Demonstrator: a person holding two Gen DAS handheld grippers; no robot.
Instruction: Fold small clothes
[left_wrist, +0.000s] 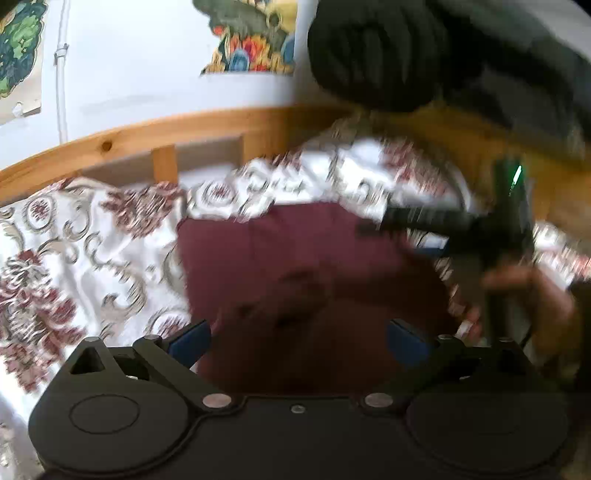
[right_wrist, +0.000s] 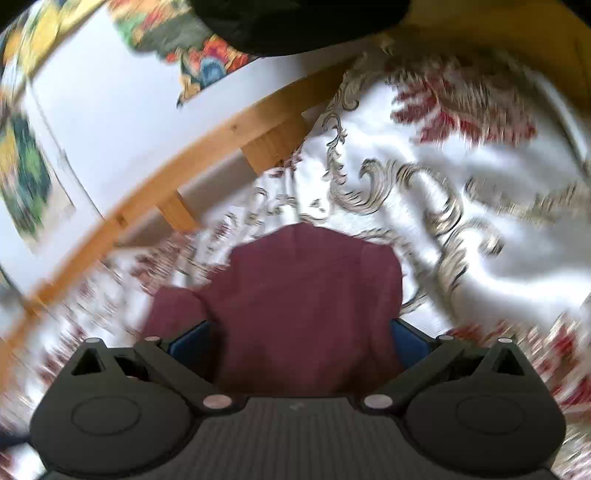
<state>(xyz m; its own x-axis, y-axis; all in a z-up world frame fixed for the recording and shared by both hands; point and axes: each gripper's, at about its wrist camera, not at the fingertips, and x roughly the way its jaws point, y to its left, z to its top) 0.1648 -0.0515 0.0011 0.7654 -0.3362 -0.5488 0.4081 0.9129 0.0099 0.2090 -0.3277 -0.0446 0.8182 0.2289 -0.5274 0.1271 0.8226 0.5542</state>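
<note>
A maroon garment (left_wrist: 280, 258) lies flattened on the floral bedspread (left_wrist: 74, 240). My left gripper (left_wrist: 297, 339) hovers over its near edge with both blue pads (left_wrist: 188, 341) spread wide and nothing pinched between them. To the right, blurred, a hand (left_wrist: 528, 295) holds the right gripper's black body (left_wrist: 443, 223) over the garment's far right corner. In the right wrist view the same maroon garment (right_wrist: 306, 291) shows between the wide-apart blue pads (right_wrist: 406, 341) of my right gripper (right_wrist: 297, 339). The cloth lies below the pads, not clamped.
A wooden bed rail (left_wrist: 184, 125) runs behind the bedspread (right_wrist: 480, 221), with a white wall and colourful posters (left_wrist: 255, 40) beyond. A dark bulky shape (left_wrist: 388, 55) hangs at the top right. Both views are smeared by motion.
</note>
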